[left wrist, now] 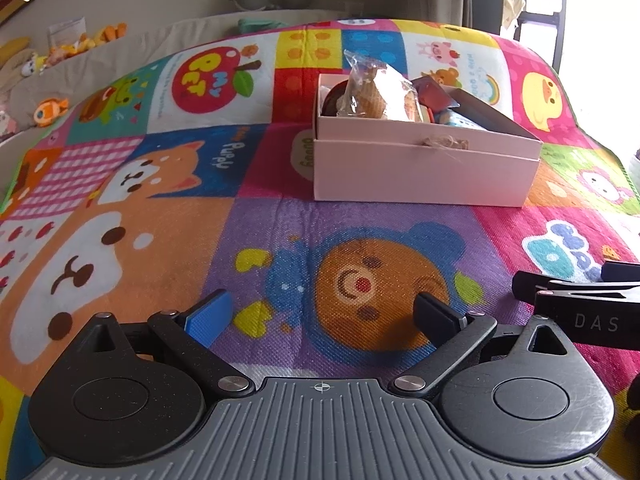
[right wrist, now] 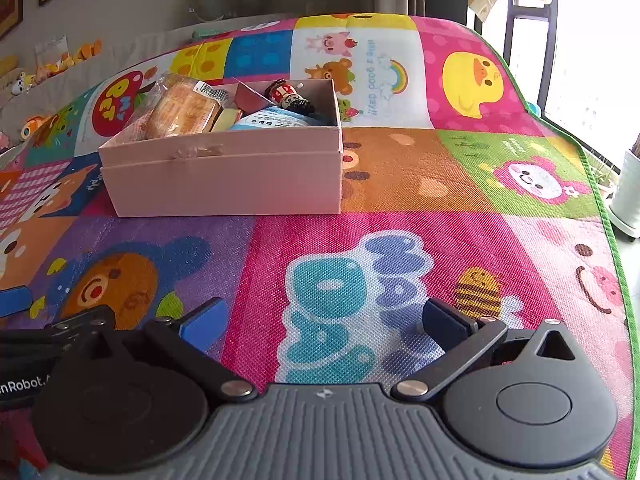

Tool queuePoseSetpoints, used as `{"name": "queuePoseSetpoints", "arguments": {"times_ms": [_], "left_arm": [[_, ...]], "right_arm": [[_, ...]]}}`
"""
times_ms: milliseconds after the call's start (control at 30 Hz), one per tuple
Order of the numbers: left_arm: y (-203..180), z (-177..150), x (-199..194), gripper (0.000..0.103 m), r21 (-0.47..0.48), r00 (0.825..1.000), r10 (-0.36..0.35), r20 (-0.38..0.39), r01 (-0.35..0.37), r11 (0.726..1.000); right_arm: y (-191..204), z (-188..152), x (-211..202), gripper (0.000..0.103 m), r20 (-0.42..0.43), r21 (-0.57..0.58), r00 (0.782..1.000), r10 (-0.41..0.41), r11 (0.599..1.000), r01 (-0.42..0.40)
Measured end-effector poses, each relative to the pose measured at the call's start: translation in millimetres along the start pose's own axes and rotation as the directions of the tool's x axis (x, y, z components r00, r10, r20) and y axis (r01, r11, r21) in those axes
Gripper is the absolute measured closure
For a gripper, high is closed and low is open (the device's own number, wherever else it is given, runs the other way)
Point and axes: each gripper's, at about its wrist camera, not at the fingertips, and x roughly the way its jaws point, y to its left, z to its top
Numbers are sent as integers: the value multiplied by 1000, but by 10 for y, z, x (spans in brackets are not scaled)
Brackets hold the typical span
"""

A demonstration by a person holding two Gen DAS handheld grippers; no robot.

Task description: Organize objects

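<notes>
A pink cardboard box [left wrist: 420, 172] [right wrist: 224, 178] stands on the colourful play mat [left wrist: 280, 224] [right wrist: 380, 208]. It holds a wrapped bread in clear plastic [left wrist: 372, 88] [right wrist: 180, 110], a small toy figure [right wrist: 290, 98], a dark red packet [left wrist: 434, 92] [right wrist: 250, 98], and a blue-and-white package [right wrist: 272, 122]. My left gripper [left wrist: 324, 312] is open and empty, low over the mat, well short of the box. My right gripper [right wrist: 326, 318] is open and empty, also low over the mat, right of the left one.
Plush toys [left wrist: 52, 108] [right wrist: 36, 124] lie along a beige ledge at the far left. The mat's green edge [right wrist: 608, 216] runs on the right, with a white pot [right wrist: 628, 196] and a window beyond. Each gripper shows at the other view's edge.
</notes>
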Motion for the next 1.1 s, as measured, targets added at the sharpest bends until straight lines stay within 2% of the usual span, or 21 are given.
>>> {"name": "queuePoseSetpoints", "arguments": {"times_ms": [1100], "left_arm": [[-12,1,6,2,2,1000,8,0,-8,1000]], "right_arm": [[13,-47,-55,0,-3,-21,1000,7,1000,-7]]}}
